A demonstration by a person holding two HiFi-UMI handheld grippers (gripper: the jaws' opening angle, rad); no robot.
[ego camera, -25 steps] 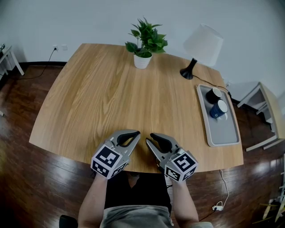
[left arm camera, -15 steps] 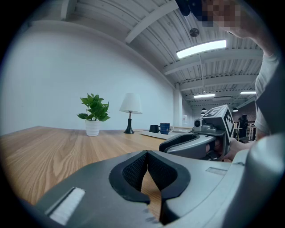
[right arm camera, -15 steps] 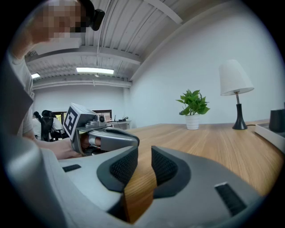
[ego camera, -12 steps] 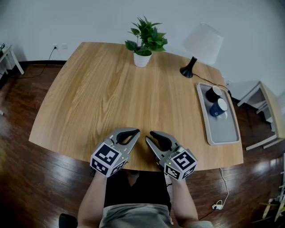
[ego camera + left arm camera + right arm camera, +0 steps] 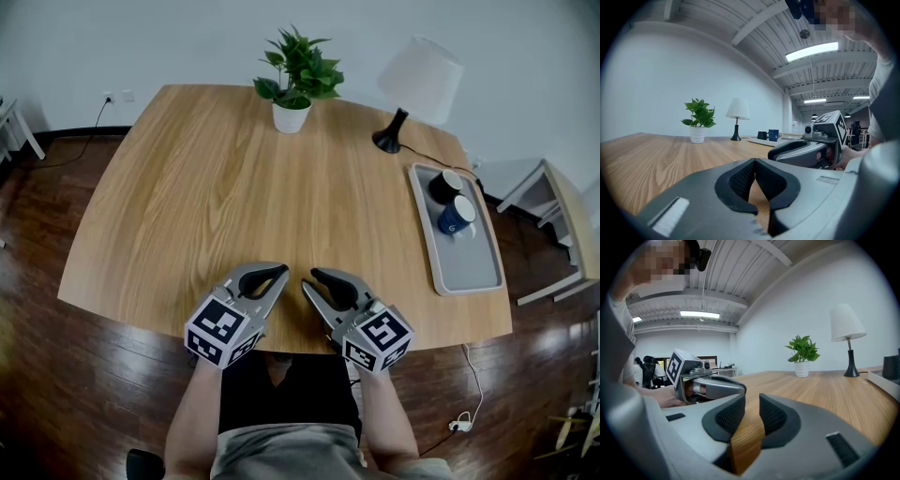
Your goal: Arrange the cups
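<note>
Two cups stand on a grey tray (image 5: pixel 466 272) at the table's right edge. The black cup (image 5: pixel 445 186) is farther back and the blue cup (image 5: pixel 457 216) is just in front of it. Both also show far off in the left gripper view, the black cup (image 5: pixel 762 135) beside the blue cup (image 5: pixel 774 135). My left gripper (image 5: pixel 279 273) and right gripper (image 5: pixel 308 277) rest side by side at the table's near edge, far from the tray. Each is shut and holds nothing, as seen in the left gripper (image 5: pixel 754 162) and right gripper (image 5: pixel 751 401) views.
A potted plant (image 5: pixel 292 82) stands at the back middle of the wooden table (image 5: pixel 225 187). A white lamp (image 5: pixel 412 84) on a black base stands at the back right, close to the tray. Its cord runs past the tray's far end. A small side table (image 5: pixel 562 234) stands beyond the right edge.
The grippers and cups have stayed put. Only the head view has shifted a little.
</note>
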